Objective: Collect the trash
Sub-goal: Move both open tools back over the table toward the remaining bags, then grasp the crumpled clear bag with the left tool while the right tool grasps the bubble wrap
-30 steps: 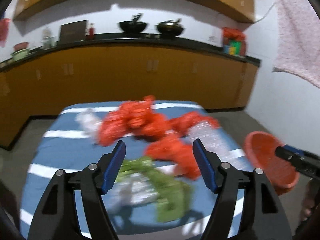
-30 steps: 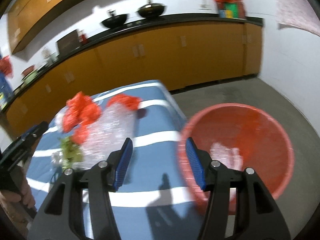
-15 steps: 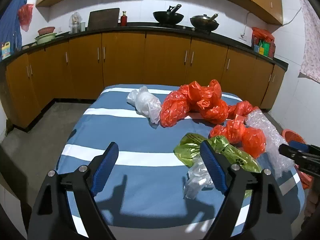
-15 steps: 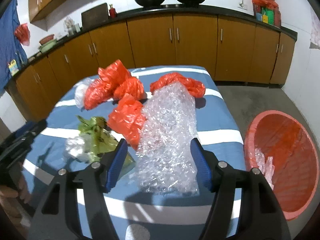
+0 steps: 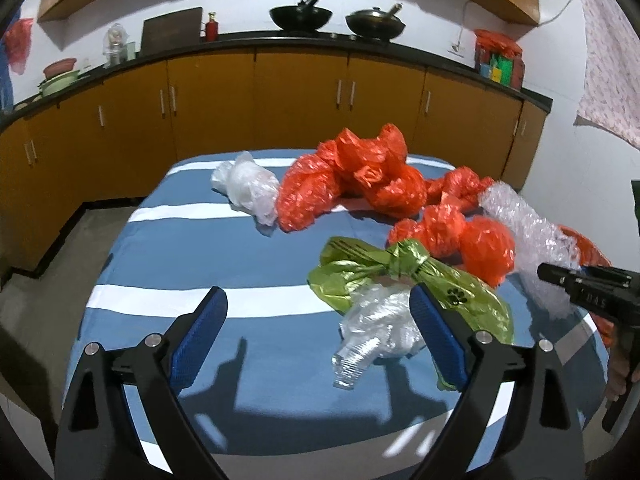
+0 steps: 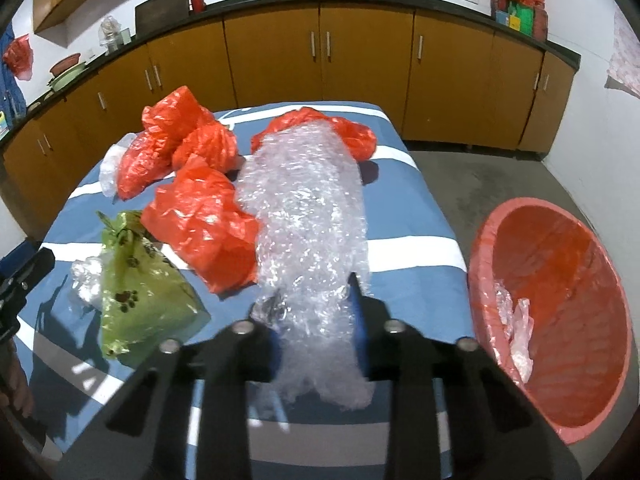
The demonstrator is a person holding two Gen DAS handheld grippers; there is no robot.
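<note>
The left gripper (image 5: 318, 334) is held with jaws wide apart, just opened further, above a crushed clear bottle (image 5: 376, 332) on the striped worktop (image 5: 208, 240). The right gripper's (image 6: 316, 316) jaws have just been closed on the bubble wrap (image 6: 308, 208), left of the red basin (image 6: 560, 320).

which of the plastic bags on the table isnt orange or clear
The green bag, printed with dark paw marks and knotted at its top. It lies at the near left of the pile, beside crumpled clear plastic.
</note>
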